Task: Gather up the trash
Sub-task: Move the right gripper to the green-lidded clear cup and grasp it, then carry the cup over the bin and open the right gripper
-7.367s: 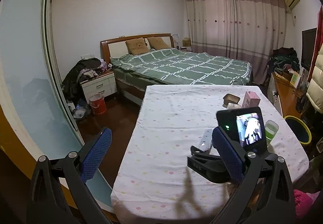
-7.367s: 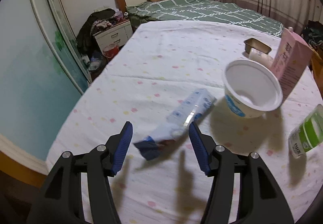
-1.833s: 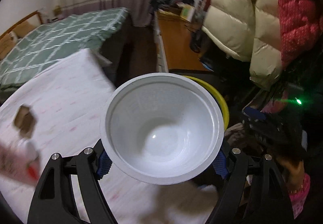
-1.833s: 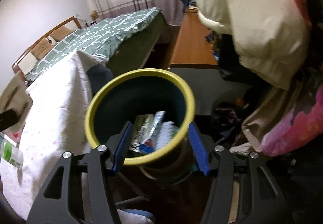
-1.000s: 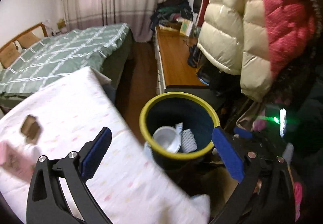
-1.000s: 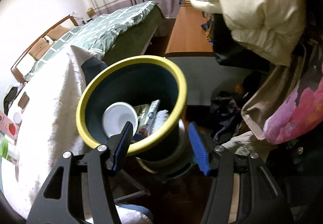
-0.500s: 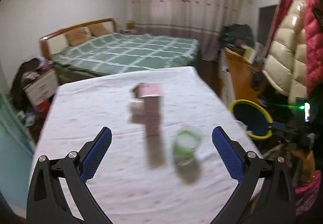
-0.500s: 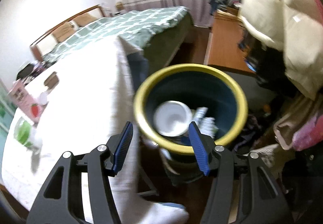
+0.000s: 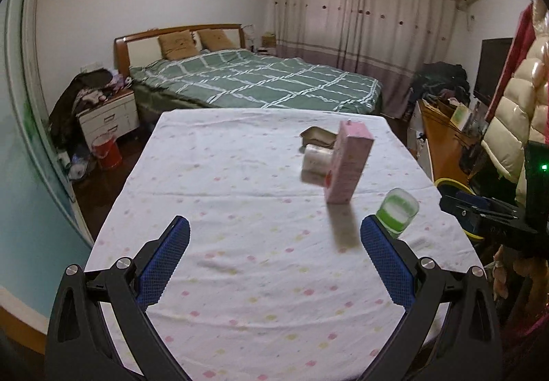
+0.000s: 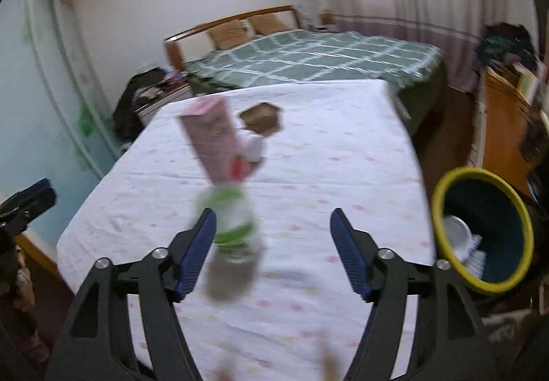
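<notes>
Over the near end of the table [image 9: 240, 175], my left gripper [image 9: 274, 261] is open wide with nothing in it. On the cloth ahead stand a pink carton [image 9: 348, 163], a green-and-white cup [image 9: 398, 212], a small white pot [image 9: 315, 161] and a brown tray [image 9: 317, 137]. My right gripper [image 10: 274, 250] is opening, with nothing between its pads. The blurred green cup [image 10: 233, 219] stands just past its left fingertip, and the pink carton [image 10: 214, 140] is behind it. The yellow-rimmed bin [image 10: 480, 230] at the right holds a white bowl [image 10: 456, 231].
A green-quilted bed [image 9: 257, 79] lies beyond the table, with a nightstand [image 9: 106, 113] and a red bucket [image 9: 108, 152] at the left. A wooden desk [image 9: 446, 140] and hanging puffy coats [image 9: 514, 127] crowd the right side. The right gripper's body [image 9: 490, 219] shows at the table's right edge.
The left gripper let the white bowl go into the bin. Both views then swung from the bin round to the table. The right gripper's jaws stand wider than before.
</notes>
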Tool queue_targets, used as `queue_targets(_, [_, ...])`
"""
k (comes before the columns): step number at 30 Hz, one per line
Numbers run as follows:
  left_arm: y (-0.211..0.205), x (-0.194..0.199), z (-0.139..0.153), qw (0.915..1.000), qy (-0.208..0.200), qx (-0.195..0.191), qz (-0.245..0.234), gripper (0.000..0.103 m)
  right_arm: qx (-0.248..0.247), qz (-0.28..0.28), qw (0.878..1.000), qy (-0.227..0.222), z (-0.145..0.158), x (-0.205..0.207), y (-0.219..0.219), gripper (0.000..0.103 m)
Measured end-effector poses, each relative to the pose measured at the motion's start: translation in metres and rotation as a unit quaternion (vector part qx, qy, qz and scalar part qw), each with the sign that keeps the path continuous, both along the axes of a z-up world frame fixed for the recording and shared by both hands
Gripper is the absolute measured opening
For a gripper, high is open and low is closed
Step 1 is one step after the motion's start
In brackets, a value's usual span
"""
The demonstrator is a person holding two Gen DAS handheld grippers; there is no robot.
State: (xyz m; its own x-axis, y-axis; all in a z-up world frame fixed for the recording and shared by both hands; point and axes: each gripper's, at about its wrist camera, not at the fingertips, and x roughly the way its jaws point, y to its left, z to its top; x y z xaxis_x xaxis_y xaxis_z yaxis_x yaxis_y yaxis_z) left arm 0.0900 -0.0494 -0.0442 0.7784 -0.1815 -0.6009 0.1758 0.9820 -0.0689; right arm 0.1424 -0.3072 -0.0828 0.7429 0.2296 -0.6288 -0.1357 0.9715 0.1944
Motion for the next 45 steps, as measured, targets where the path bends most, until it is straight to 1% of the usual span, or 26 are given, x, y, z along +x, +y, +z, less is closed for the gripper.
queue_targets(3, [0.007,-0.002,-0.003,1.0,0.003,-0.005,0.005,0.098,-0.016,0.019,1.0,0.0,-0.002,0.01,0.025,0.071])
queue_targets(7, [0.006,-0.002,-0.002,0.9999,0.002,-0.008,0.007,0.098,-0.027,0.031,0.999,0.019,-0.016,0.028,0.041,0.071])
queue_targets(15, [0.001,0.002,-0.005,0.9999,0.011,-0.01,0.005,0.098,-0.042,0.031,0.997,0.051,-0.04,0.052,0.055,0.071])
queue_targets(17, [0.0,0.004,-0.007,0.9998,0.014,-0.01,0.004,0.098,-0.043,0.032,0.997,0.056,-0.043,0.054,0.055,0.067])
queue_targets(19, [0.0,0.005,-0.009,0.9998,0.017,-0.011,0.003,0.098,-0.042,0.032,0.997,0.063,-0.047,0.057,0.056,0.057])
queue_targets(21, [-0.001,0.006,-0.01,0.9997,0.019,-0.012,0.004,0.098,-0.043,0.03,0.996,0.066,-0.049,0.059,0.055,0.05])
queue_targets(26, [-0.004,0.01,-0.015,0.9996,0.025,-0.012,0.003,0.098,-0.036,0.03,0.997,0.067,-0.047,0.056,0.052,0.05])
queue_targets(35, [-0.013,0.012,-0.019,0.9995,0.029,-0.009,-0.005,0.098,-0.026,0.01,0.998,0.053,-0.035,0.047,0.029,0.05])
queue_targets(41, [-0.022,0.016,-0.02,0.9994,0.031,-0.007,-0.01,0.098,-0.024,-0.033,0.998,0.041,-0.026,0.042,-0.009,0.05])
queue_targets(45, [-0.03,0.019,-0.022,0.9993,0.033,-0.002,-0.017,0.098,-0.021,-0.071,0.996,0.041,-0.025,0.039,-0.045,0.05])
